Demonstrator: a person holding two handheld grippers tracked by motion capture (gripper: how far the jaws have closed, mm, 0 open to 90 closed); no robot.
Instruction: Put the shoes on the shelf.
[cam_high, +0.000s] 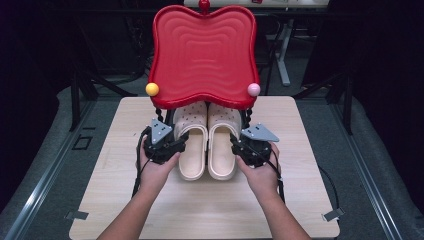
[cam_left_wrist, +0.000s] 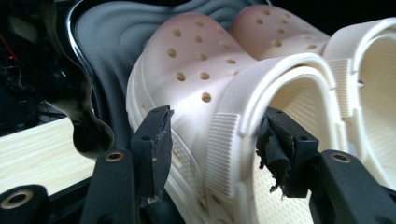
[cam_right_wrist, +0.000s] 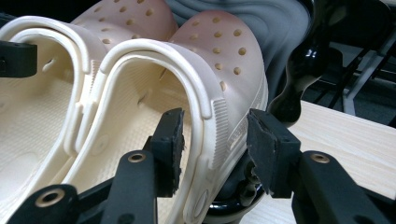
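We see the red tray (cam_high: 202, 55) raised on black legs over the far half of the table (cam_high: 300, 200), roofing the toes of two cream clogs, the left clog (cam_high: 192, 150) and the right clog (cam_high: 221, 150), which touch side by side, so no gripper passes between them. Each clog's outer wall fills the gap between the jaws of the left gripper (cam_left_wrist: 212, 144) and the right gripper (cam_right_wrist: 212, 144), and a black tray leg (cam_right_wrist: 299, 79) stands just beyond. The near table and both outer sides lie open
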